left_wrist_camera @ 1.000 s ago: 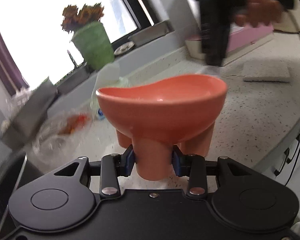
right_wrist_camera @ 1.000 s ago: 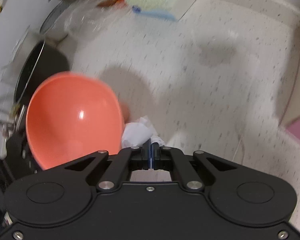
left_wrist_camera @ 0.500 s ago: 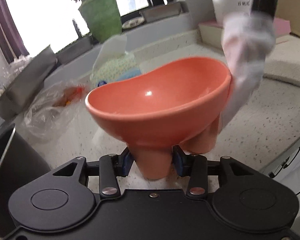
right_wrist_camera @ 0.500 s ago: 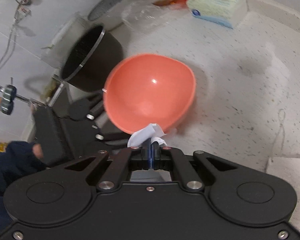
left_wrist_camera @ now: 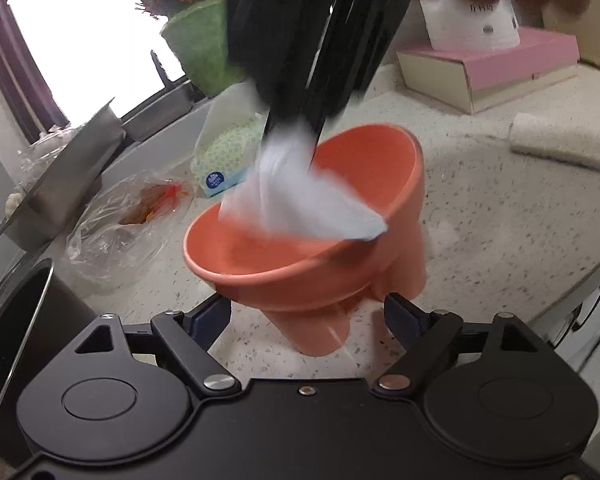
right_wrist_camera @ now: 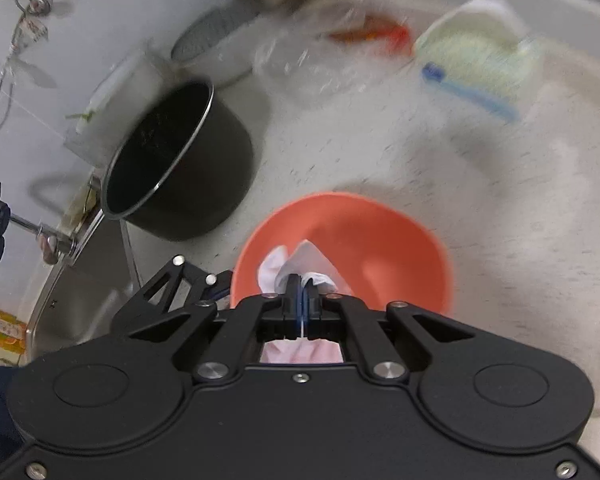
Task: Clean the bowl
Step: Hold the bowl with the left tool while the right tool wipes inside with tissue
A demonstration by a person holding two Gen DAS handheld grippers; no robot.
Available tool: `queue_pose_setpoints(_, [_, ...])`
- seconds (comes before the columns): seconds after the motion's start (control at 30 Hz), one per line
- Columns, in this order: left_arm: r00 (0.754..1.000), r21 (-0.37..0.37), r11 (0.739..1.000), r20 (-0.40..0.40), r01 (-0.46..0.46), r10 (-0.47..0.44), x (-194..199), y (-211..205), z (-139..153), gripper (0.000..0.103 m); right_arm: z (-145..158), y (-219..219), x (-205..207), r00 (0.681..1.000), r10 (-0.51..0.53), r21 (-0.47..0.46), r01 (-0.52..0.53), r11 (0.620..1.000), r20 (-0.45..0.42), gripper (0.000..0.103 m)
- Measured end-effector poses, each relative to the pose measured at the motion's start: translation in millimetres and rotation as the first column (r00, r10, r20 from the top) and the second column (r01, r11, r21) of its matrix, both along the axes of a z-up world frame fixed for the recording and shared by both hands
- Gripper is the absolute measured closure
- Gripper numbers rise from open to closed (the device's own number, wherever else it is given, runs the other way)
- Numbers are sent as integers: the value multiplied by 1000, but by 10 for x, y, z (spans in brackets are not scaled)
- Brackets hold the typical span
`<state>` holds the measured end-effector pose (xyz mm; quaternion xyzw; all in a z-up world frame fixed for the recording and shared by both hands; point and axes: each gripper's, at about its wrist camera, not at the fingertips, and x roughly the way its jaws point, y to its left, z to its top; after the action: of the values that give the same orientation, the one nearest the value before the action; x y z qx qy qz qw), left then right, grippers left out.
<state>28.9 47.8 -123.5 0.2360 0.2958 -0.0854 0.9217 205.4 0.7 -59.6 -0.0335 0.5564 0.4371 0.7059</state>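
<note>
- Right gripper (right_wrist_camera: pixel 302 300): jaws closed on a crumpled white tissue (left_wrist_camera: pixel 300 196), lowered into the bowl (left_wrist_camera: pixel 320 224).
- Left gripper (left_wrist_camera: pixel 306 316): jaws opening, blue pads clear of the bowl's leg between them.
- Surroundings: black pot (right_wrist_camera: pixel 172 160) left of the bowl; clear plastic bag (left_wrist_camera: pixel 112 224), tissue pack (left_wrist_camera: pixel 224 156), pink box (left_wrist_camera: pixel 488 68), folded cloth (left_wrist_camera: pixel 556 146); speckled counter (left_wrist_camera: pixel 500 232).
- Bowl: coral, glossy, on stubby legs, standing on the counter, tissue draped over its rim.

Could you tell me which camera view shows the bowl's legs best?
The left wrist view: the coral bowl is seen from the side, with its stubby legs standing on the counter. The right wrist view looks down into the bowl, so only rim and interior show.
</note>
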Motion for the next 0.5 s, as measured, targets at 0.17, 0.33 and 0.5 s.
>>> queue_pose_setpoints(0.17, [999,-21,1000,38,-8,9,-121,-26,140,17,-231,338,-107,974,95,-192,-55,980,204,101])
queue_pose_setpoints(0.33, [998,-40,999,54,-20,22,-153,-32,226,17,-177,229,32,964,19,-199,35,979,264,102])
queue_pose_setpoints(0.5, [998,-65,998,57,-24,28,-115,-39,291,17,-93,-12,97,963,11,-240,56,969,271,102])
